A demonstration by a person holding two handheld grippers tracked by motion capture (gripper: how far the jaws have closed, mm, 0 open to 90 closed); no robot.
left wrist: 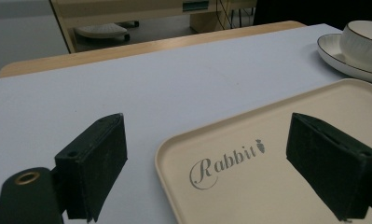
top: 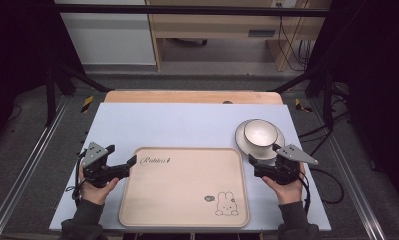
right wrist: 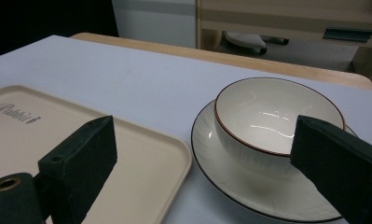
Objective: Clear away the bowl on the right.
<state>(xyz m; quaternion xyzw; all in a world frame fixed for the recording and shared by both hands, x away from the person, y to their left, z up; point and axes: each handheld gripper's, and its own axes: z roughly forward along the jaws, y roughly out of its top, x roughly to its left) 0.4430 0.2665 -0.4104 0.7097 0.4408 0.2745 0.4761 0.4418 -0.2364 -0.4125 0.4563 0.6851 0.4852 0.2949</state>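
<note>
The left hand-held gripper [top: 133,161] is hovering wide apart with nothing between its jaws, straddling the near left corner of the beige tray [left wrist: 277,154], whose "Rabbit" lettering [left wrist: 225,163] is lying just ahead of it. The right hand-held gripper [top: 252,161] is also gaping and gripping nothing; a white bowl [right wrist: 277,126] is sitting on a saucer [right wrist: 249,186] just ahead of its jaws, beside the tray's right edge. Everything is resting on the pale desk [top: 187,125].
</note>
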